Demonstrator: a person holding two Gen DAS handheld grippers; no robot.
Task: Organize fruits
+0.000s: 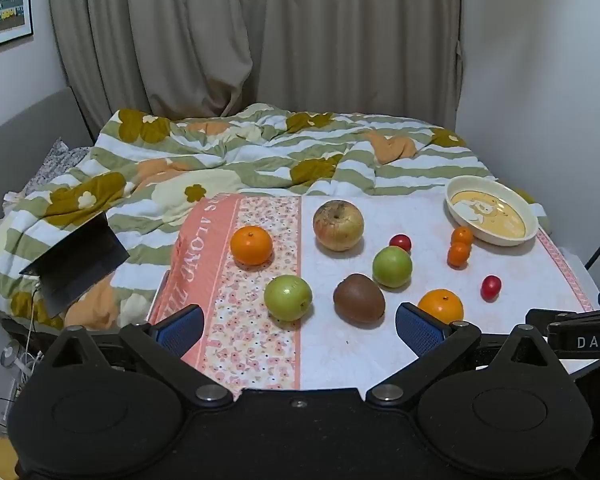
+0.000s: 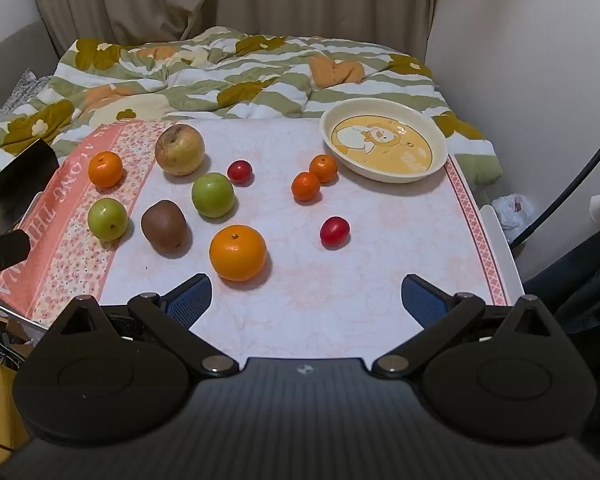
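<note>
Several fruits lie on the table cloth (image 2: 340,304): a yellow-brown apple (image 2: 179,150), two green apples (image 2: 213,195) (image 2: 107,219), a kiwi (image 2: 164,225), a big orange (image 2: 238,253), another orange (image 2: 105,169), two small mandarins (image 2: 323,168) (image 2: 305,187), two red tomatoes (image 2: 334,231) (image 2: 239,171). A cream plate (image 2: 384,140) with a yellow cartoon stands empty at the far right. My left gripper (image 1: 300,330) is open over the near edge, before the kiwi (image 1: 358,298) and a green apple (image 1: 288,298). My right gripper (image 2: 306,300) is open and empty, just before the big orange.
A bed with a green striped flowered quilt (image 2: 228,76) lies behind the table. A dark laptop (image 1: 76,268) rests on the quilt at the left. Curtains (image 1: 260,40) hang at the back. The right gripper's body (image 1: 580,338) shows at the left view's right edge.
</note>
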